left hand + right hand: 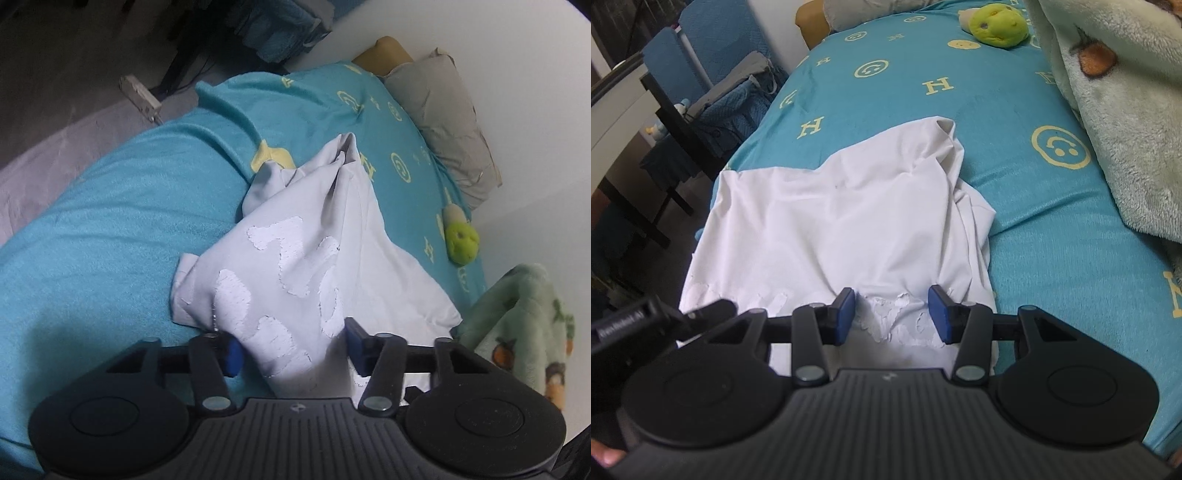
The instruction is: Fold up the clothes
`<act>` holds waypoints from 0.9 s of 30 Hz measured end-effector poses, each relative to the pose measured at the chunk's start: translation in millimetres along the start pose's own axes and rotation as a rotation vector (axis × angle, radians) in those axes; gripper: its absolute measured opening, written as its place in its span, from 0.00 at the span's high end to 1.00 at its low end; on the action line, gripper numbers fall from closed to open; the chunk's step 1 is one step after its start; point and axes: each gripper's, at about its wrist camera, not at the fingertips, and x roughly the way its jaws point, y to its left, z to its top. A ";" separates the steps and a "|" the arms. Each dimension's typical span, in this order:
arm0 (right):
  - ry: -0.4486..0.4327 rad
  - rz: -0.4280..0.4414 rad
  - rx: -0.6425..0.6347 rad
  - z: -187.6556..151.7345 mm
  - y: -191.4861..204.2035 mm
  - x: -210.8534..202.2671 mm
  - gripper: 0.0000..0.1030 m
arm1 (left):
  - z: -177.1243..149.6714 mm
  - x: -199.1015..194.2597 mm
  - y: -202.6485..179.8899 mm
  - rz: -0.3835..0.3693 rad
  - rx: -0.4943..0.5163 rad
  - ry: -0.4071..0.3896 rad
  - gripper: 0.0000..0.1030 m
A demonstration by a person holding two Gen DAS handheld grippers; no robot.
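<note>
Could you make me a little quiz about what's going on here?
1. True or false: the white shirt lies on a red bedsheet.
2. Which toy is on the bed? A: green plush toy. B: toy car. C: doll.
3. Of the left gripper and the right gripper, how many have shirt fabric between their fingers?
Key: 1 false, the sheet is teal; 2 A; 3 two.
</note>
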 end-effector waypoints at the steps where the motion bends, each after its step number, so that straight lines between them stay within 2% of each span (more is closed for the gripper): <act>1: -0.003 0.007 0.020 1.3 -2.3 -1.9 0.55 | -0.5 -0.7 -1.4 -0.003 0.006 -0.006 0.59; 4: -0.009 0.056 0.097 8.9 -10.7 -13.8 0.53 | -2.6 -4.0 -4.4 -0.020 0.016 -0.021 0.67; 5: -0.023 0.090 0.129 11.9 -14.1 -21.9 0.49 | -2.9 -5.1 -4.3 -0.026 0.015 -0.023 0.68; 7: -0.064 0.187 0.206 14.2 -20.7 -39.7 0.36 | -3.0 -7.1 -3.3 -0.040 0.010 -0.025 0.69; 8: -0.082 0.244 0.252 14.1 -24.4 -47.8 0.20 | -3.0 -7.7 -2.6 -0.048 0.006 -0.025 0.70; 9: -0.096 0.300 0.298 13.7 -27.9 -55.3 0.07 | -3.0 -8.2 -1.8 -0.056 0.000 -0.026 0.70; 10: -0.072 0.364 0.353 9.9 -29.0 -55.3 0.04 | -2.9 -8.6 -1.1 -0.063 -0.006 -0.027 0.70; 13: 0.000 0.551 0.515 -1.8 -32.2 -54.8 0.06 | -2.8 -10.1 1.1 -0.087 -0.024 -0.029 0.72; 14: 0.034 0.572 0.552 -7.8 -31.1 -51.0 0.06 | -2.3 -10.8 1.8 -0.096 -0.031 -0.030 0.72; 21: 0.252 0.589 0.804 -55.5 -25.0 5.4 0.05 | 2.6 -11.8 6.9 -0.160 -0.085 -0.041 0.75; 23: 0.236 0.572 0.860 -63.8 -27.2 14.7 0.05 | 4.6 -11.6 9.3 -0.184 -0.111 -0.044 0.76; 27: 0.108 0.474 0.948 -67.3 -47.3 11.9 0.07 | 7.3 -12.6 12.6 -0.231 -0.151 -0.057 0.78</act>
